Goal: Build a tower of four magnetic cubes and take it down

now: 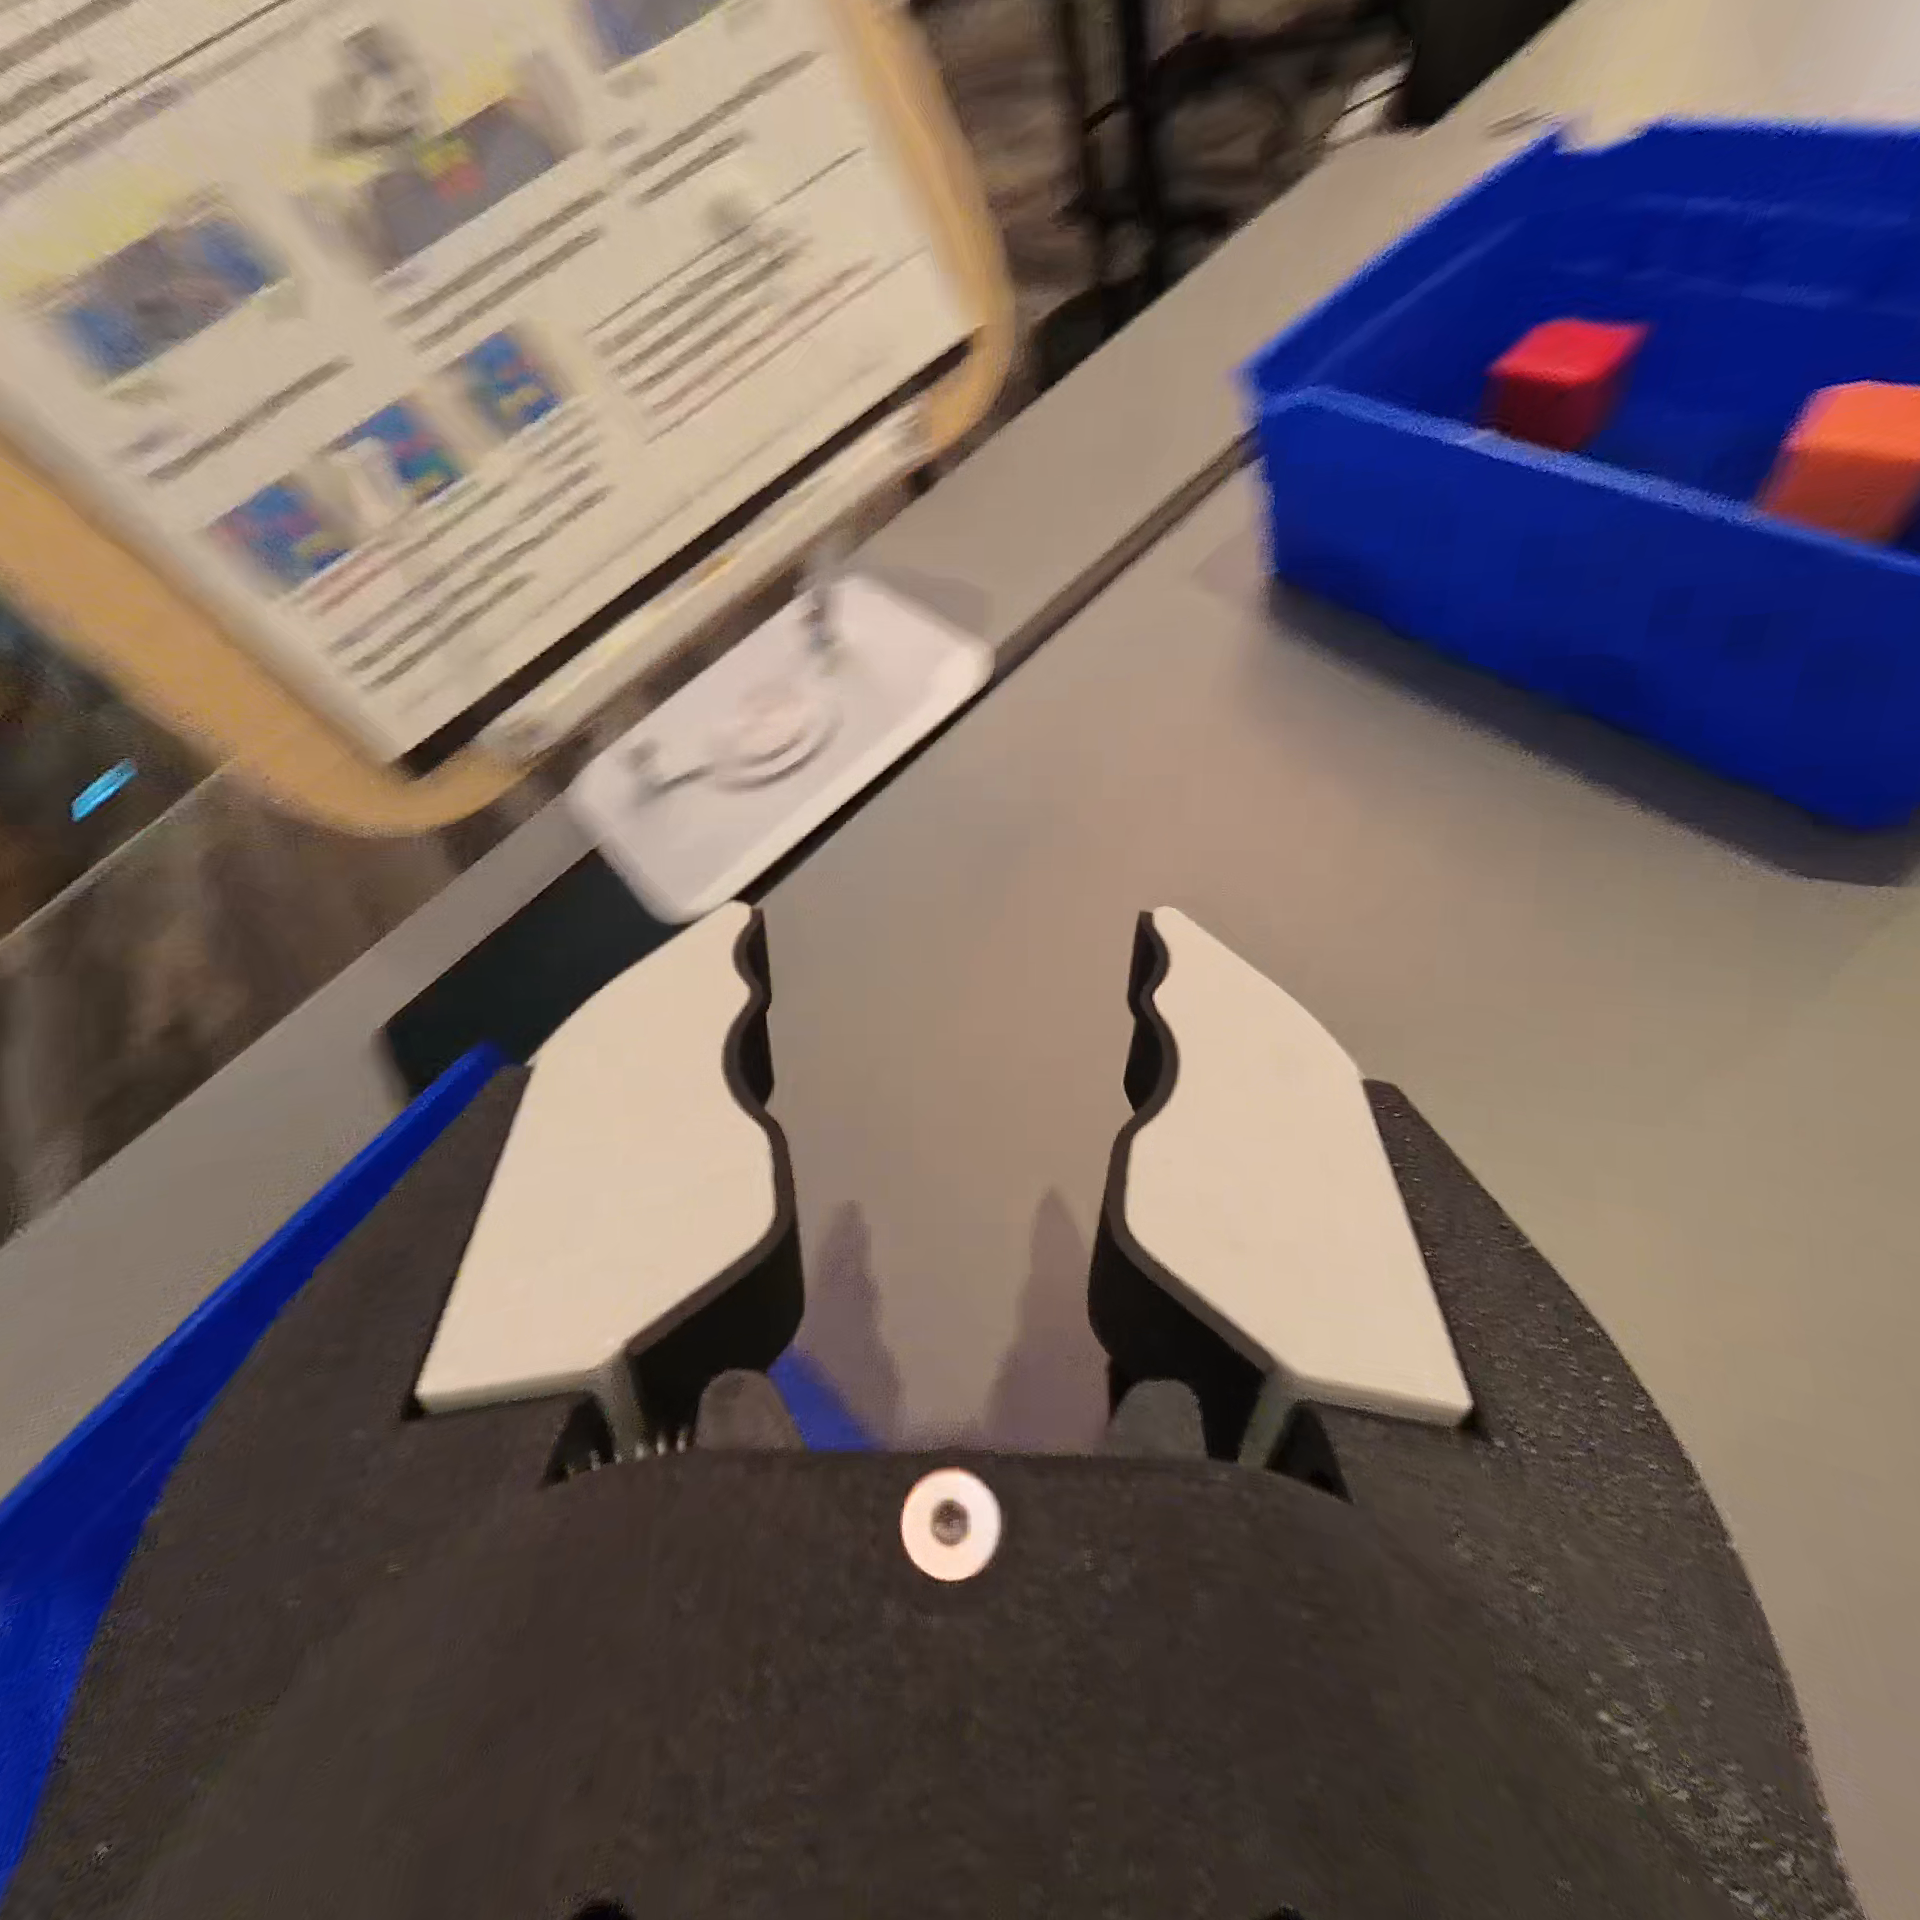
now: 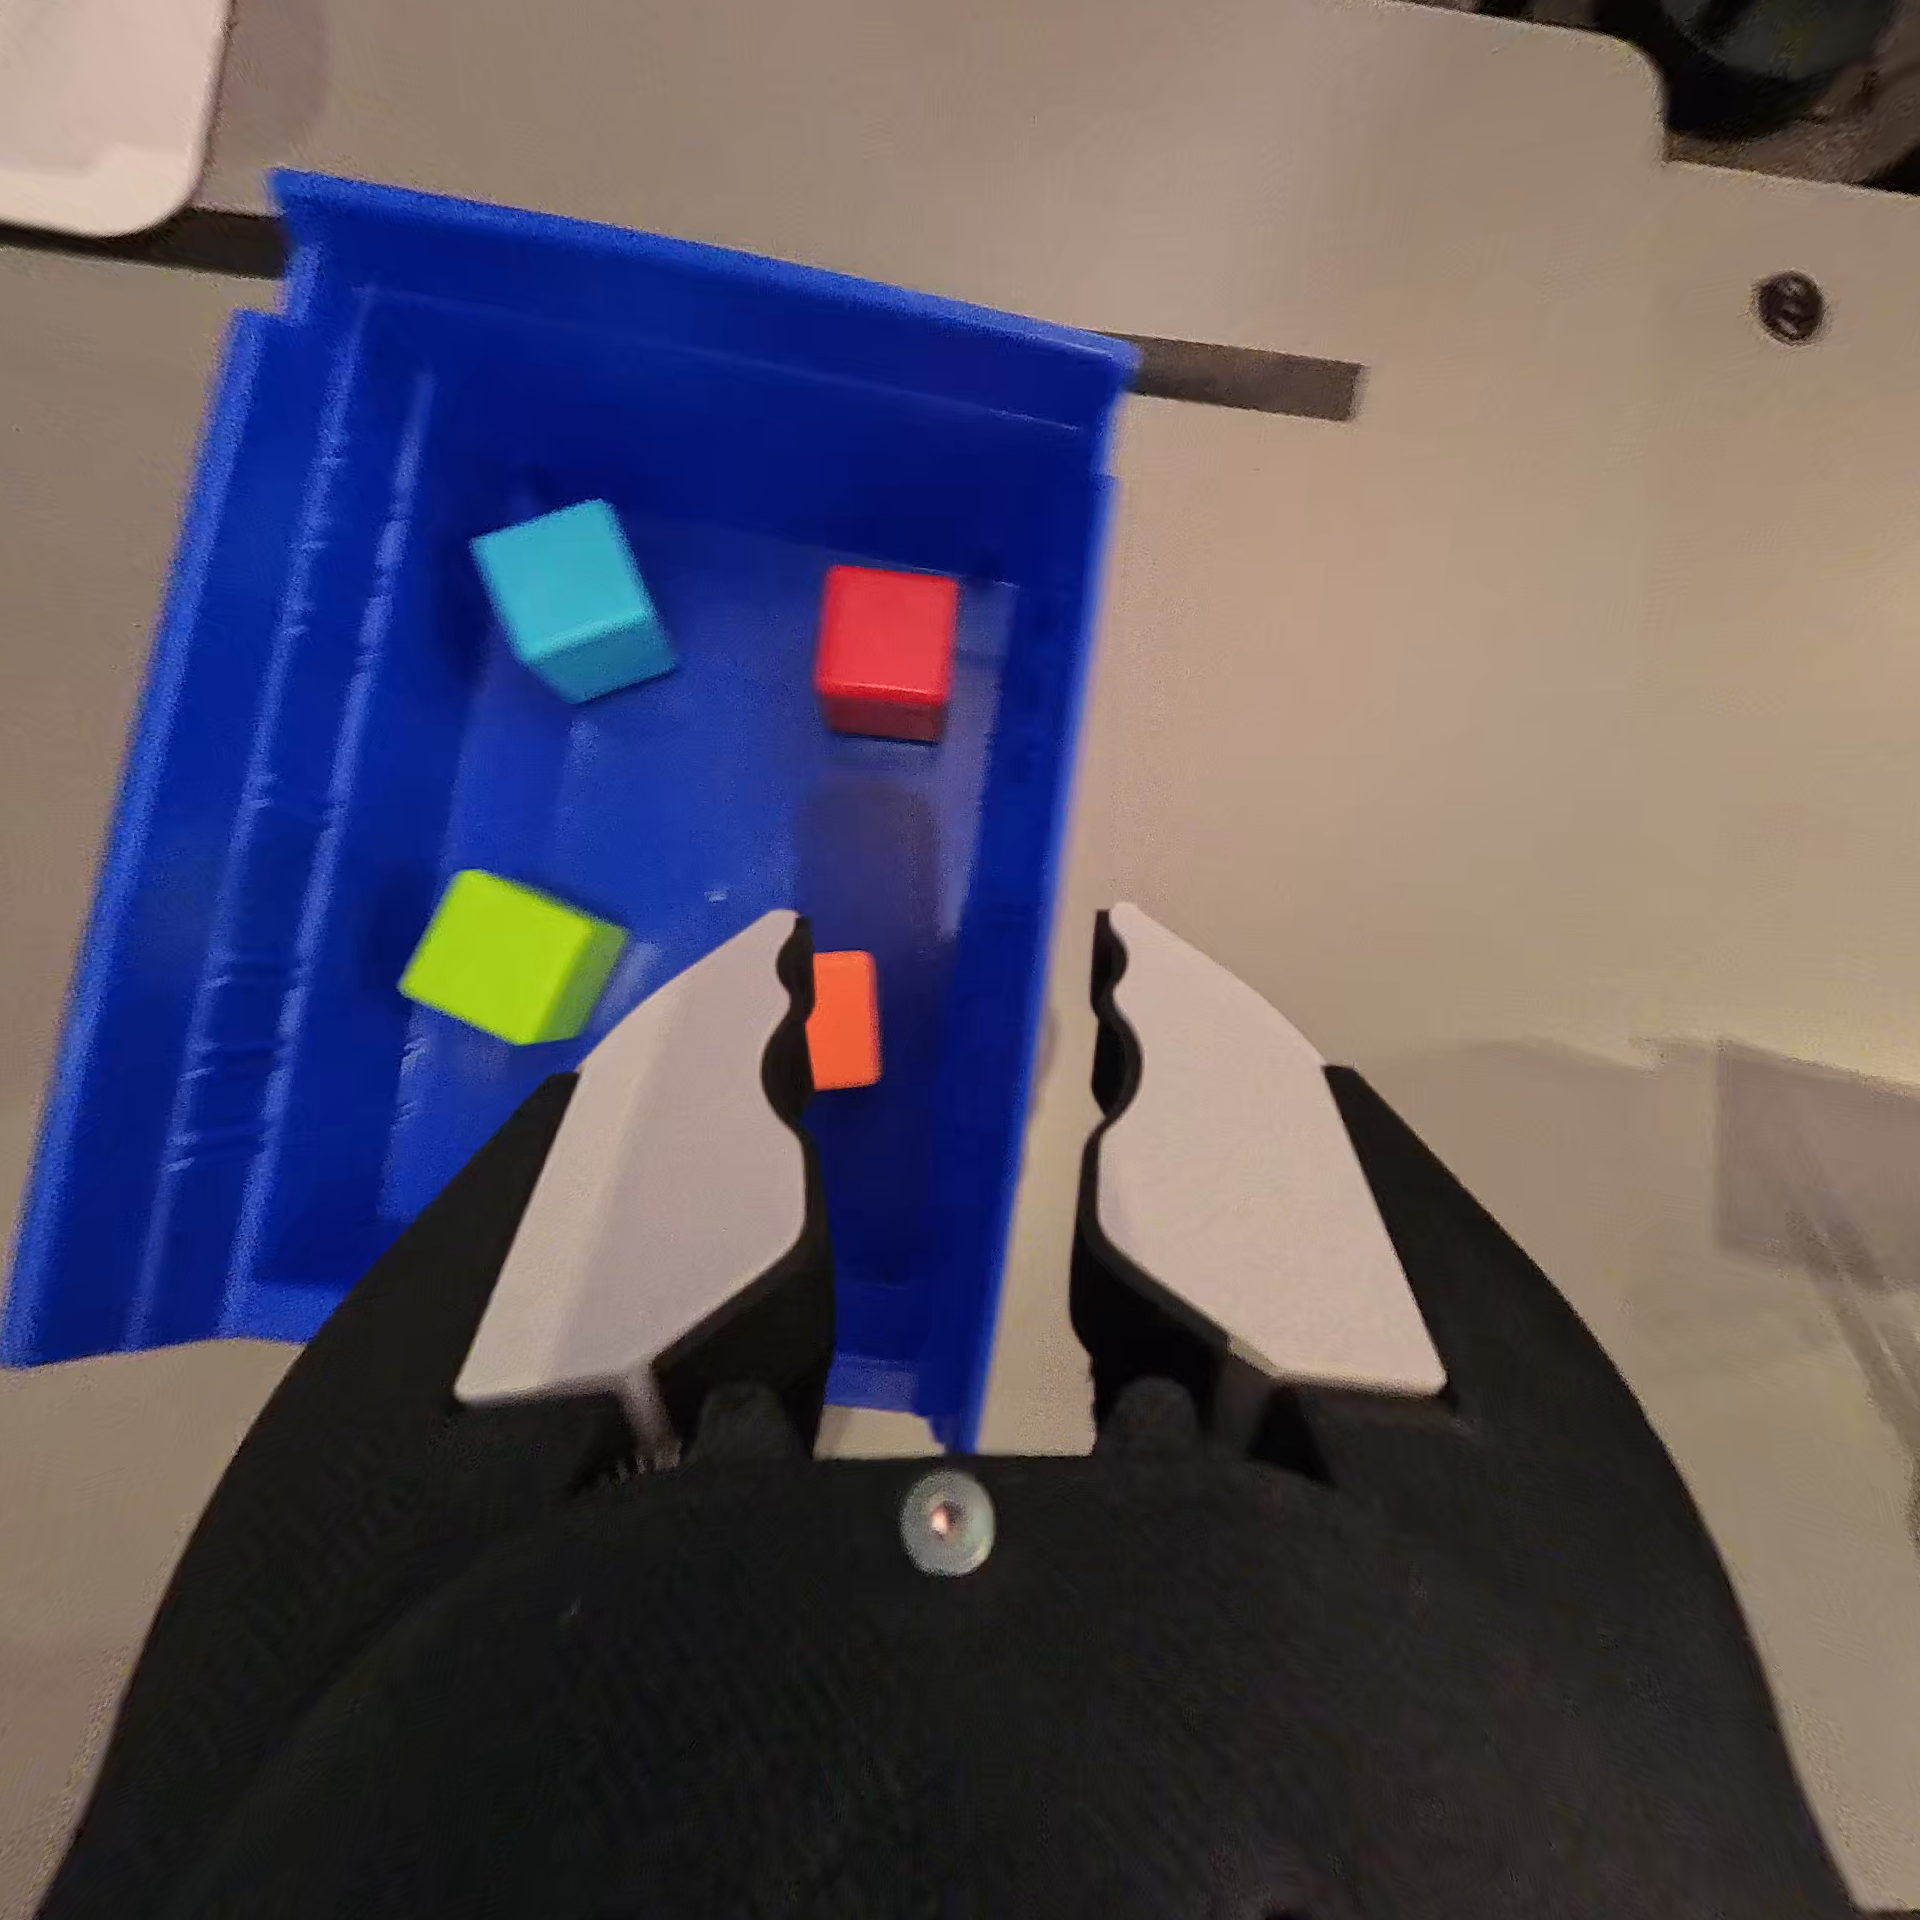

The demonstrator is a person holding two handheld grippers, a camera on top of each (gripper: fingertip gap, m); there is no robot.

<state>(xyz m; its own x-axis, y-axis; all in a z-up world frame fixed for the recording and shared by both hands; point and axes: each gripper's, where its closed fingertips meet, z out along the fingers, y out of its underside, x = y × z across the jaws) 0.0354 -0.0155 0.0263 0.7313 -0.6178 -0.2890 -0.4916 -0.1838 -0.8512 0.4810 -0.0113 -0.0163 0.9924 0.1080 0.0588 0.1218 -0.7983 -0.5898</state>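
Right wrist view: your right gripper (image 2: pixel 948 935) hangs over the blue bin (image 2: pixel 665 312), jaws spread and empty. All four cubes lie loose and apart on the bin floor; no tower is begun. The orange cube (image 2: pixel 844 1023) sits just beside the left finger's inner edge, at about 10 o'clock from the gripper's midpoint. The red cube (image 2: pixel 886 646) lies at 12 o'clock, the green cube (image 2: pixel 504 956) at 9 o'clock, the cyan cube (image 2: pixel 566 597) at 11 o'clock.

Left wrist view: your left gripper (image 1: pixel 951 935) is likewise spread and empty over bare table (image 1: pixel 1351 935), with the bin at 2 o'clock, well apart. Your right gripper is judged nearer; orange needs only a small leftward shift.
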